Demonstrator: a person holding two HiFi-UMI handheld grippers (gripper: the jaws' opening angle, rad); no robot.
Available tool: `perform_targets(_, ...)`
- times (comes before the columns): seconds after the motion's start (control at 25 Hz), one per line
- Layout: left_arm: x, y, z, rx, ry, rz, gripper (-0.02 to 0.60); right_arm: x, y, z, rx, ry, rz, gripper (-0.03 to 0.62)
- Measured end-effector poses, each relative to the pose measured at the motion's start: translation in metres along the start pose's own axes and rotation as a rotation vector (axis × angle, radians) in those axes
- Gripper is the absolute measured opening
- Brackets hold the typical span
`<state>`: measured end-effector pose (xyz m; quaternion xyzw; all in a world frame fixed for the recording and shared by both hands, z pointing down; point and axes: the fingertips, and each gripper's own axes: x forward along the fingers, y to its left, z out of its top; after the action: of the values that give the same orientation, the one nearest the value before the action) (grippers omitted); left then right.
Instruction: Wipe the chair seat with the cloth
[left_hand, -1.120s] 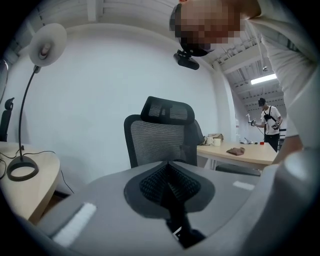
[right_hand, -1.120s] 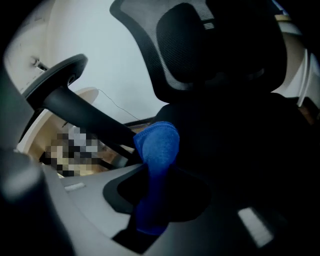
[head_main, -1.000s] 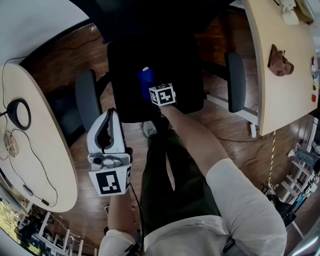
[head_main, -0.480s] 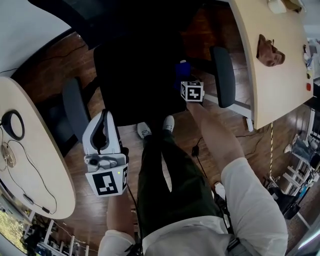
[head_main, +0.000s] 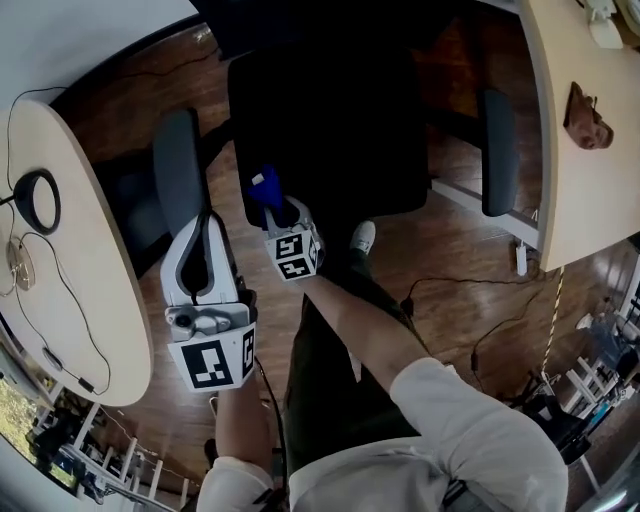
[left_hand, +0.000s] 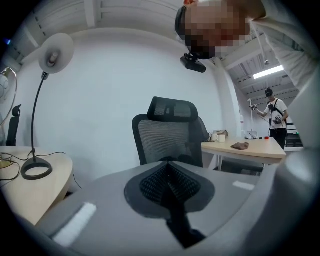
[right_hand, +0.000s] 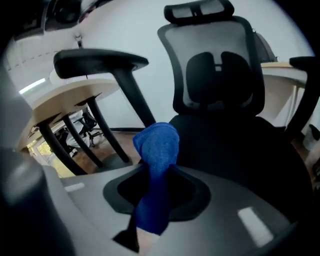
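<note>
Head view looks down on the black seat (head_main: 335, 120), turned toward the person so all of it is within reach. The left tool (head_main: 206, 236), closed on nothing, hangs off the seat beside the armrest (head_main: 178, 170), likely to keep clear. The right tool (head_main: 278, 208) is clenched on the blue cloth (head_main: 264, 186). A wad pokes past its tips as the wiping face, at the seat's near corner.

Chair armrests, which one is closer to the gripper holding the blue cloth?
The armrest at the head view's left, beside the right gripper with the cloth; the other armrest lies across the seat.
</note>
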<state>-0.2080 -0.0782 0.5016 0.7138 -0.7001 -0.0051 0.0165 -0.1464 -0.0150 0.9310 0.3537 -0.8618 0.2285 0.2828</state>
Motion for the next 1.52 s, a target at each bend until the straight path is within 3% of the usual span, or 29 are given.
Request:
perform_targets(0.12,-0.008,0.004,-0.007,0.011,0.009,0.009,0.072,0.018,0.036,-0.022,-0.010,0.067,0.025,0.107)
perform_targets(0.28,-0.009,0.004,-0.011,0.014,0.015,0.005,0.072,0.010,0.006,-0.021,-0.023,0.055,-0.014,0.107)
perform_targets(0.44,-0.001,-0.002,0.002,-0.008,-0.002,-0.007,0.072,-0.036,-0.093,-0.040,0.011,0.072,-0.149,0.107)
perform_targets(0.64,0.012,-0.031,0.016,-0.018,-0.005,-0.057,0.072,-0.133,-0.263,-0.080,0.065,0.124,-0.387,0.107)
perform_targets(0.76,0.019,-0.046,0.012,-0.015,0.003,-0.080,0.072,-0.166,-0.319,-0.085,0.100,0.134,-0.452,0.107)
perform_targets(0.88,0.025,-0.060,0.012,-0.013,0.017,-0.091,0.072,-0.166,-0.318,-0.054,0.071,0.064,-0.393,0.107)
perform_targets(1.0,0.012,-0.070,0.041,-0.010,0.034,-0.109,0.072,-0.208,-0.266,0.032,0.067,-0.105,-0.305,0.107)
perform_targets(1.08,-0.002,-0.074,0.092,-0.003,0.042,-0.116,0.072,-0.277,-0.214,0.120,0.097,-0.207,-0.253,0.107)
perform_targets(1.16,-0.006,-0.087,0.175,0.021,0.030,-0.127,0.073,-0.368,-0.170,0.235,0.153,-0.310,-0.208,0.107)
perform_targets(1.24,-0.005,-0.116,0.286,0.061,0.000,-0.132,0.072,-0.476,-0.145,0.365,0.179,-0.520,-0.157,0.107)
perform_targets(1.32,-0.033,-0.175,0.409,0.114,-0.038,-0.140,0.072,-0.617,-0.120,0.471,0.173,-0.697,-0.099,0.109)
perform_targets(1.4,-0.090,-0.246,0.520,0.166,-0.090,-0.168,0.067,-0.774,-0.092,0.533,0.143,-0.836,-0.053,0.109)
perform_targets(1.52,-0.162,-0.302,0.630,0.182,-0.182,-0.218,0.067,-0.945,-0.050,0.586,0.074,-1.031,0.012,0.110)
